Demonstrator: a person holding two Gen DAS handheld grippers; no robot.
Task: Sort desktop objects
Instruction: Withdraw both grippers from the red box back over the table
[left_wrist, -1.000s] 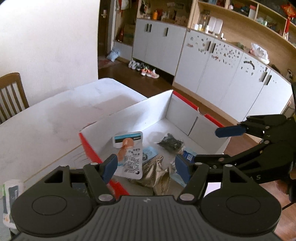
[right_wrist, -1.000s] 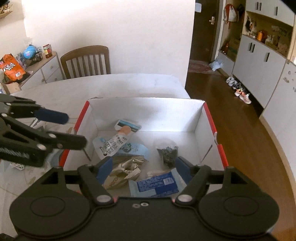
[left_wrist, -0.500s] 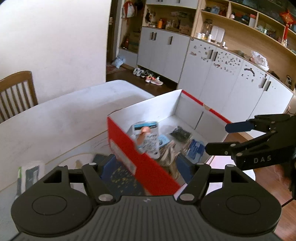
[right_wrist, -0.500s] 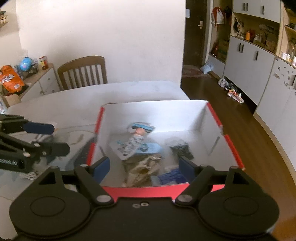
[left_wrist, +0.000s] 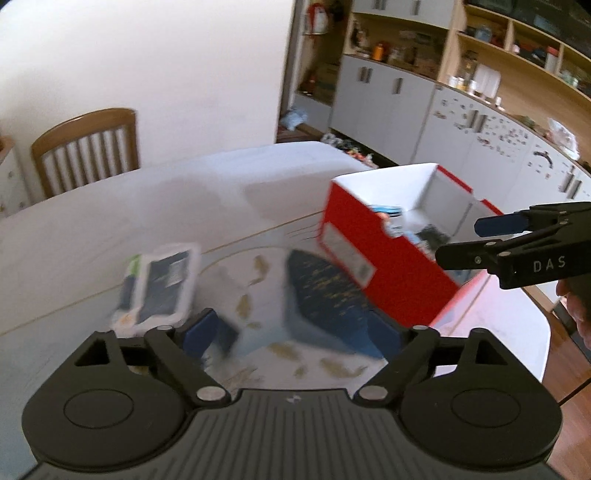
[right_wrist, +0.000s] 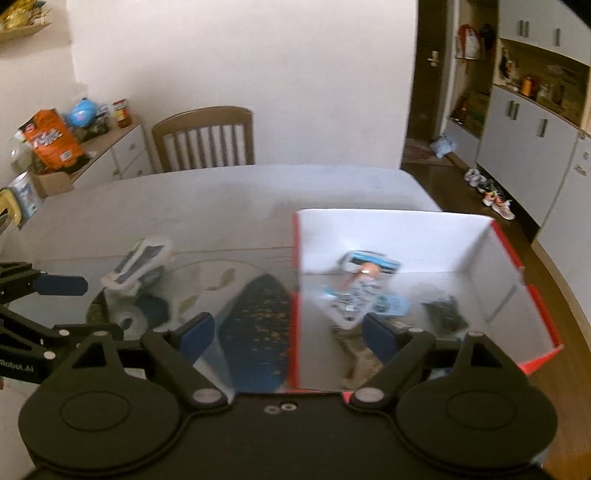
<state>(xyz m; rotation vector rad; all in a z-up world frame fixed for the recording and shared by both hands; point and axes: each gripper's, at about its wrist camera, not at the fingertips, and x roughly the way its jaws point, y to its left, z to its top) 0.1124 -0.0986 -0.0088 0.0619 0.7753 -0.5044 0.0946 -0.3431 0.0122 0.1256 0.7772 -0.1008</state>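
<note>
A red cardboard box with white inner walls stands on the table and holds several packets, among them a white printed pouch. A dark blue oval case lies just left of the box, also in the right wrist view. A white wet-wipes pack lies further left, also in the right wrist view. My left gripper is open and empty above the blue case. My right gripper is open and empty over the box's left wall.
The white table has a glass top with a fish pattern. A tape roll lies by the wipes. A wooden chair stands at the far side. Cabinets and shoes on the floor are to the right.
Both grippers have pulled back and swung left, away from over the box. The blue case and wipes pack have come into view. Both stay open and empty.
</note>
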